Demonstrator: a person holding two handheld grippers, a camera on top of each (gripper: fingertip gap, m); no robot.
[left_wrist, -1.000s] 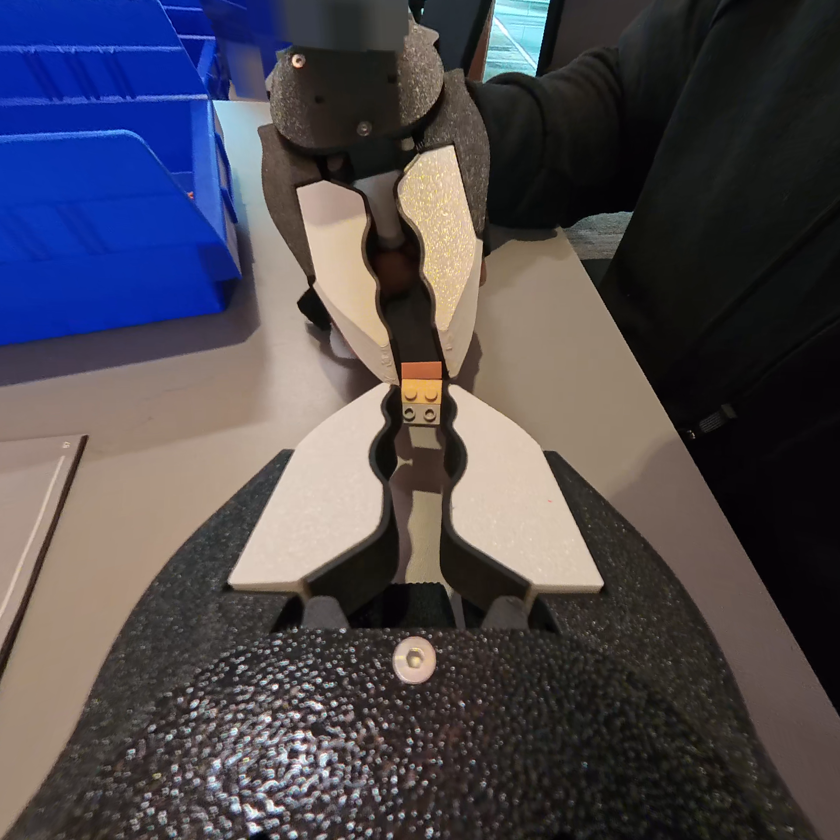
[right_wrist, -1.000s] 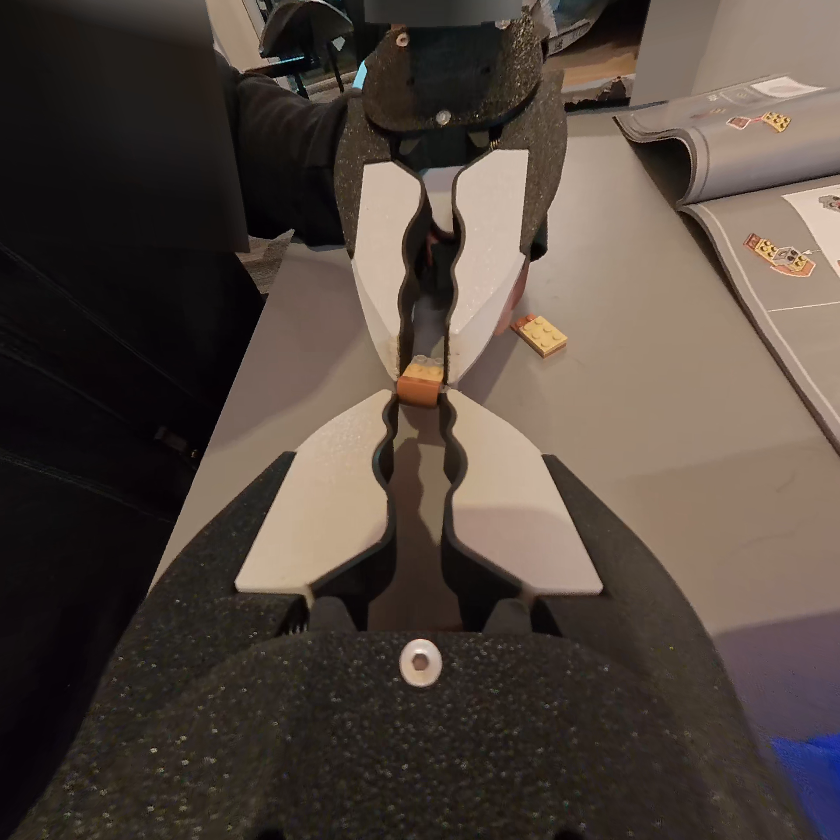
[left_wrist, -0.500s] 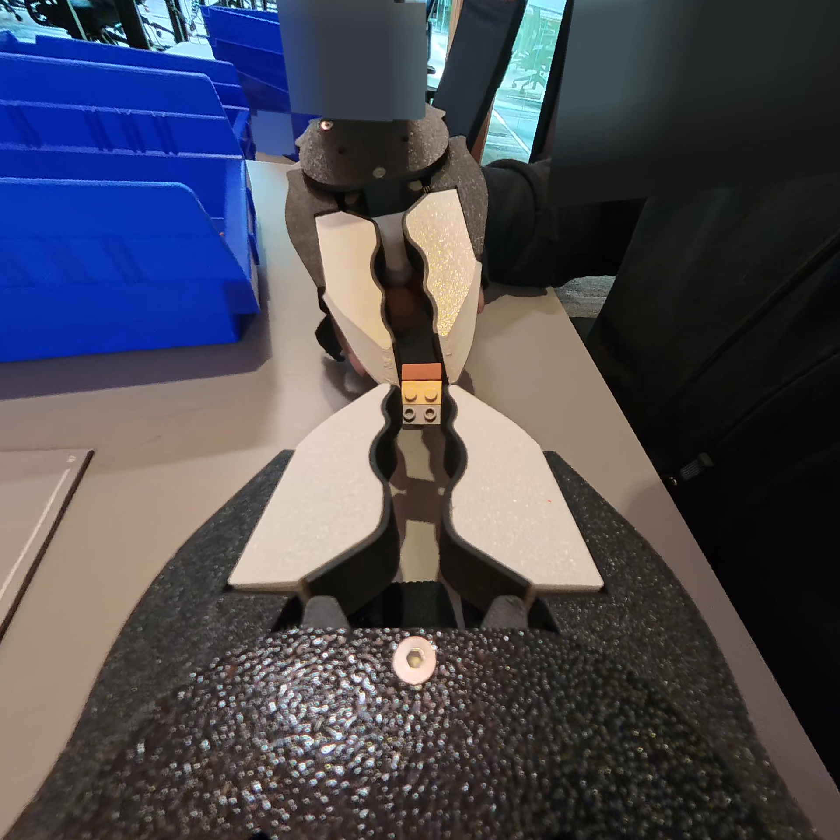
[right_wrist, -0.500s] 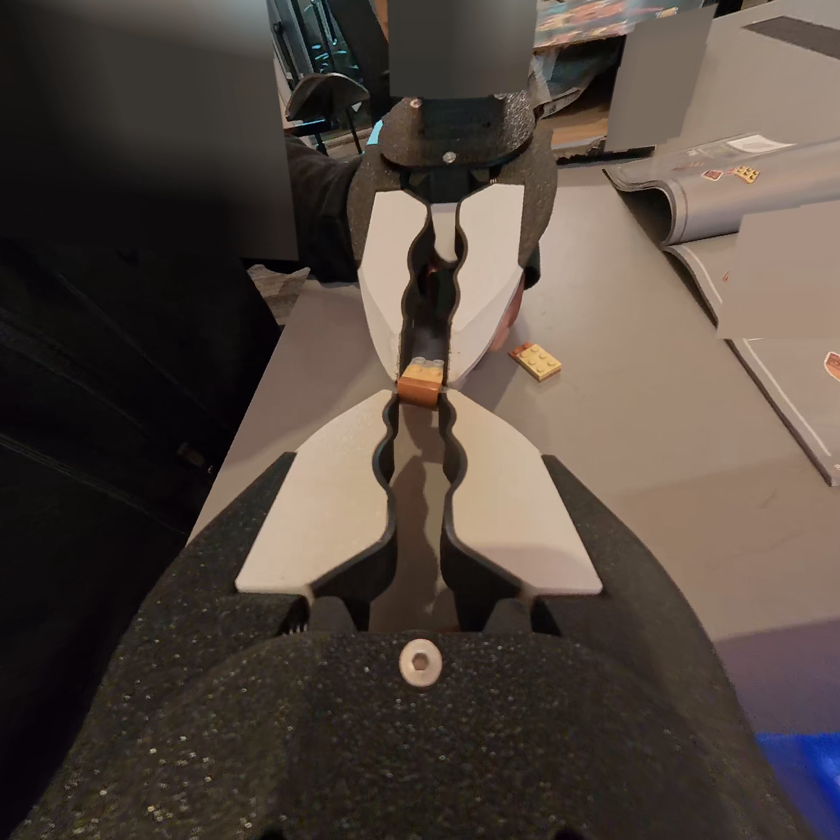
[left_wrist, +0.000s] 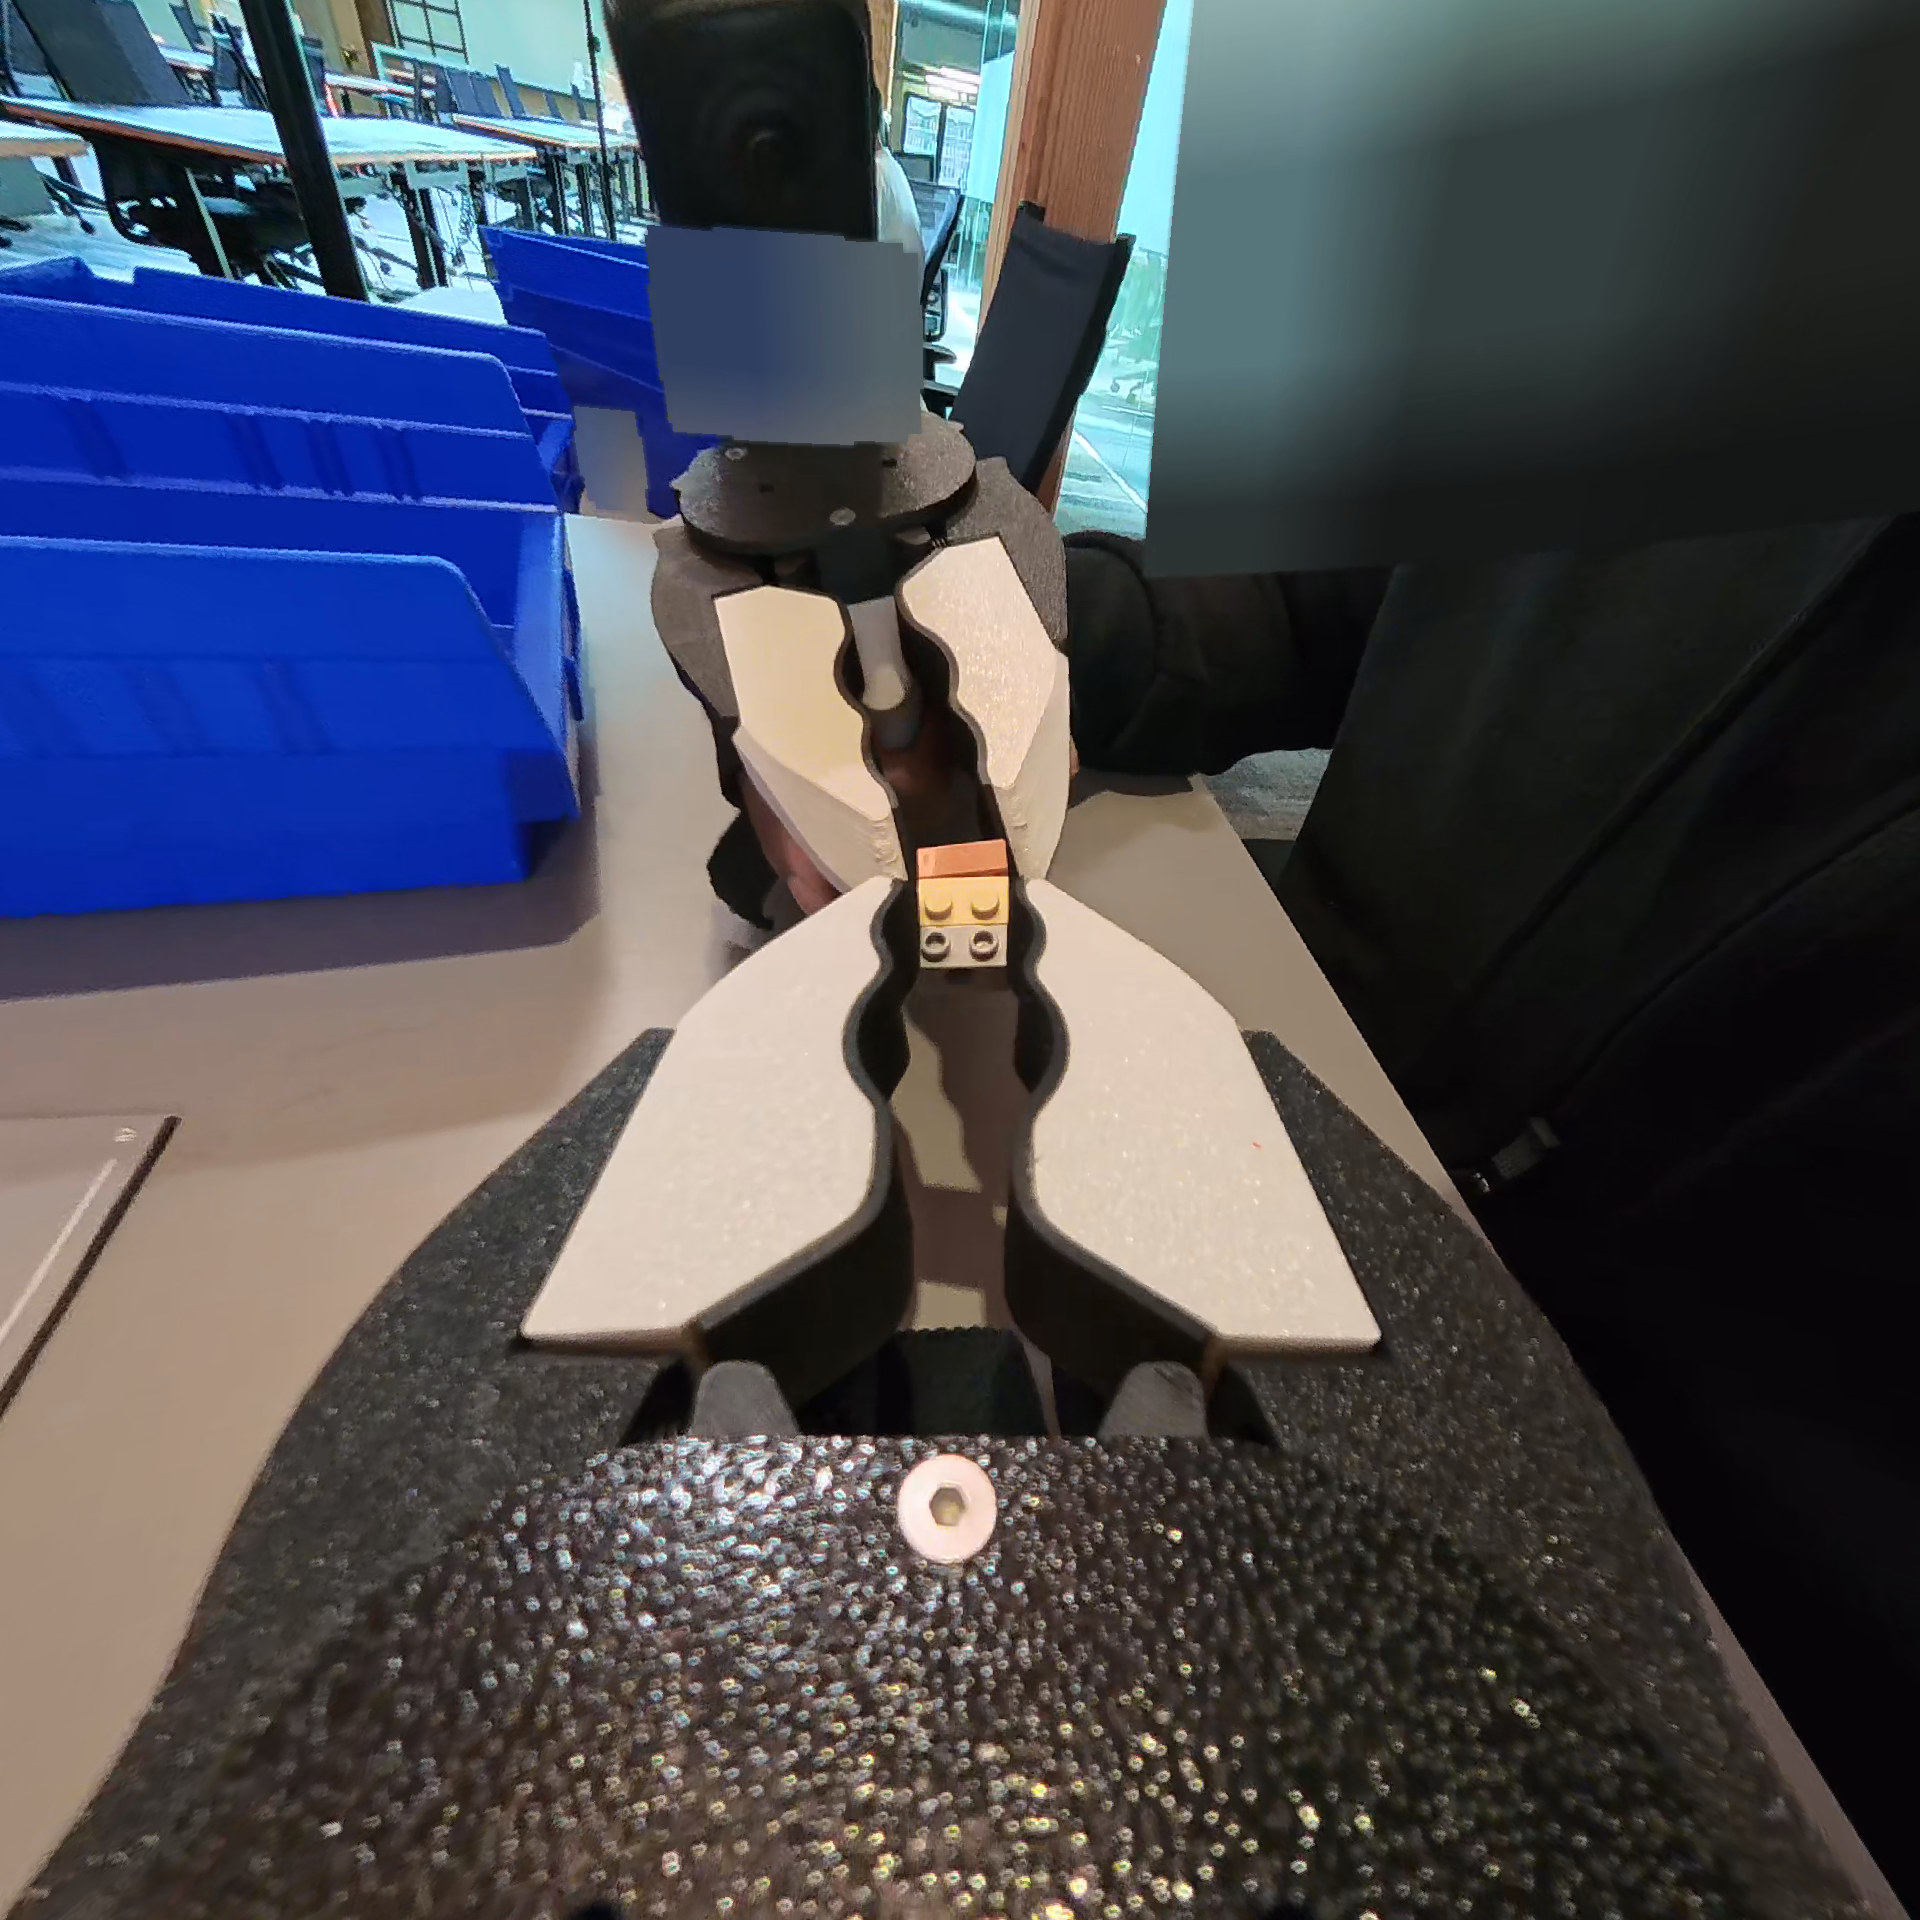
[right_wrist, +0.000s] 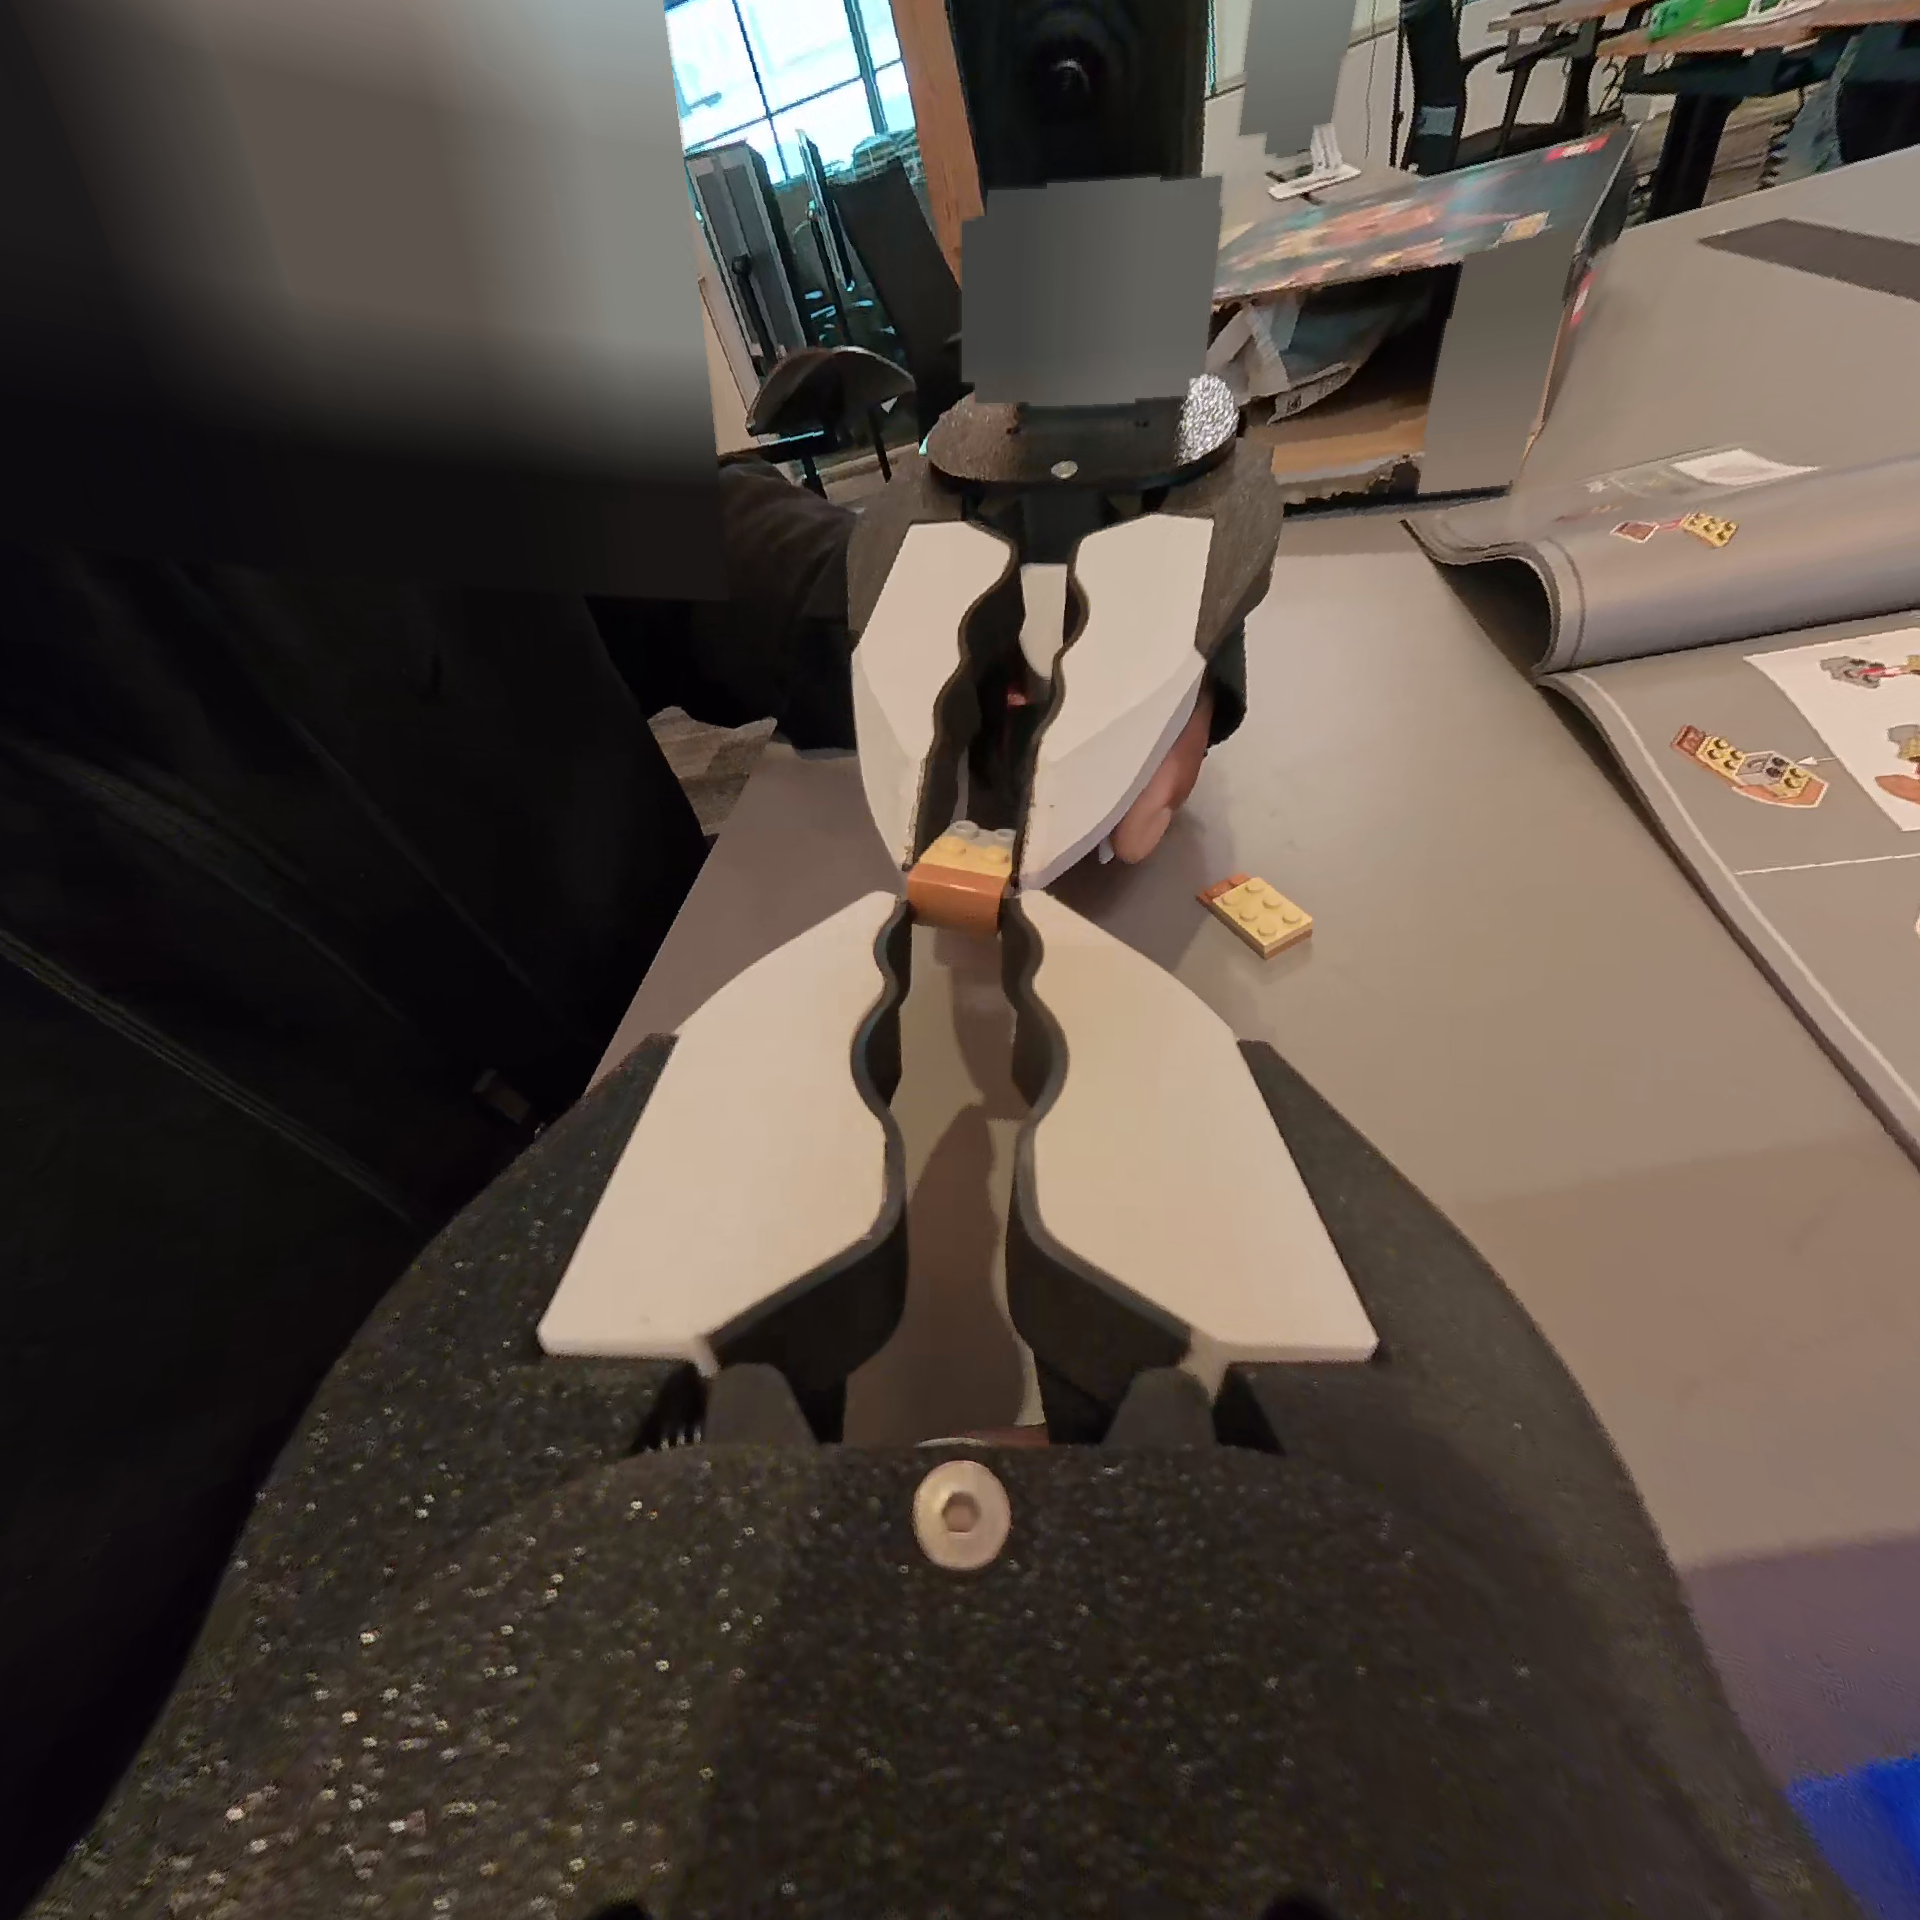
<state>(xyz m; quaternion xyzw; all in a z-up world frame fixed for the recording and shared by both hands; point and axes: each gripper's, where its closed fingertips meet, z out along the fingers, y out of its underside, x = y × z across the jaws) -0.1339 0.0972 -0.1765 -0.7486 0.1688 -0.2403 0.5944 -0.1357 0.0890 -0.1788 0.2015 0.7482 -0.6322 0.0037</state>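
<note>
A: From the left wrist, how do the tools sit?

B: The left gripper (left_wrist: 963, 925) reaches level over the grey table (left_wrist: 312, 1039), tip to tip with the right gripper (left_wrist: 961, 847), which tilts down toward it. The left's fingertips (left_wrist: 1049, 925) press the sides of a small brick stack (left_wrist: 963, 914), on its tan and grey layers.

A: And the brown end?

B: It sits clamped at the right gripper's tips. Blue bins (left_wrist: 260, 675) stand to the left.

A: From the right wrist?

B: The right gripper (right_wrist: 957, 909) is closed on the stack's brown brick (right_wrist: 956, 906); the left gripper (right_wrist: 966, 847), in a hand (right_wrist: 1164, 790), pinches the tan end. A tan plate (right_wrist: 1255, 914) lies on the table beside them, near an open booklet (right_wrist: 1714, 727).
</note>
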